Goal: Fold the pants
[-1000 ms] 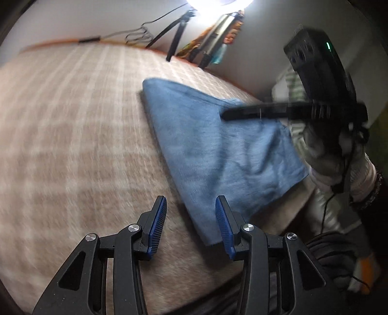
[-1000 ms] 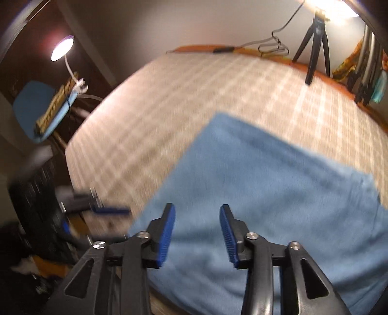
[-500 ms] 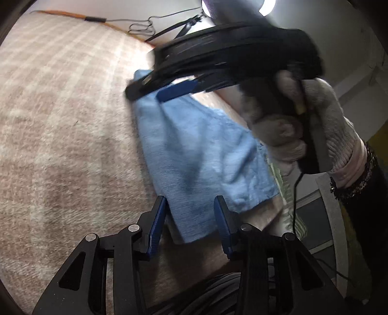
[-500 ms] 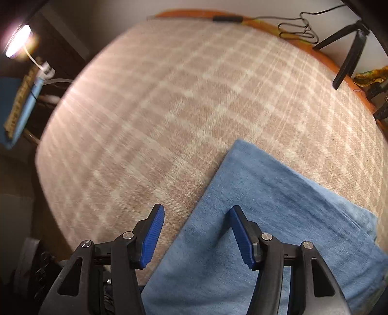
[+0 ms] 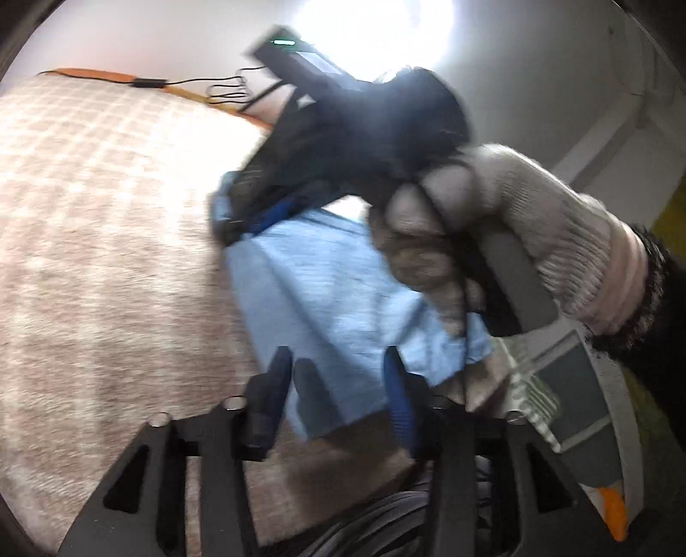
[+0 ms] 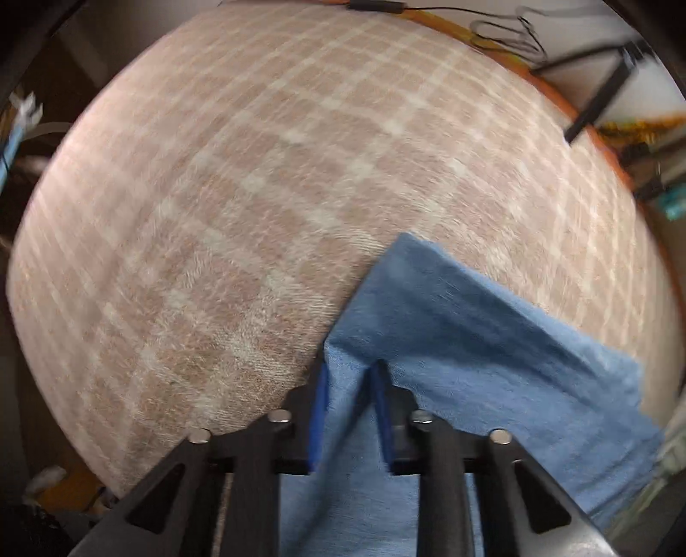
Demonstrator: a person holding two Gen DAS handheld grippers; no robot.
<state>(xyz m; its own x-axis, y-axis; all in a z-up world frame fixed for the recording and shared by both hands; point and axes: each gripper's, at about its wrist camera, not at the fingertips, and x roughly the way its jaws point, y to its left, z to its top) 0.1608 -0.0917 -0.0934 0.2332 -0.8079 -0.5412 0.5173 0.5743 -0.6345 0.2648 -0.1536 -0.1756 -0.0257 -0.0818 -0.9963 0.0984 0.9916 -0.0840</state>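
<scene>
Blue pants (image 5: 338,300) lie folded on a beige checked blanket (image 5: 94,240). In the left wrist view my left gripper (image 5: 338,377) is open, its blue pads straddling the near edge of the pants. My right gripper (image 5: 253,218), held by a gloved hand (image 5: 506,240), pinches the far left edge of the pants. In the right wrist view the right gripper (image 6: 349,385) is shut on a fold of the pants (image 6: 471,342), which tent up at its tips. The rest of the cloth spreads to the right.
The checked blanket (image 6: 257,193) covers the bed. An orange bed edge with black cables (image 6: 506,30) and a tripod leg (image 6: 600,98) stand at the far side. A bright lamp (image 5: 377,34) glares at the top of the left wrist view.
My right gripper has closed on the pants' edge and the cloth now tents up. My left gripper has moved closer to the near edge, still open.
</scene>
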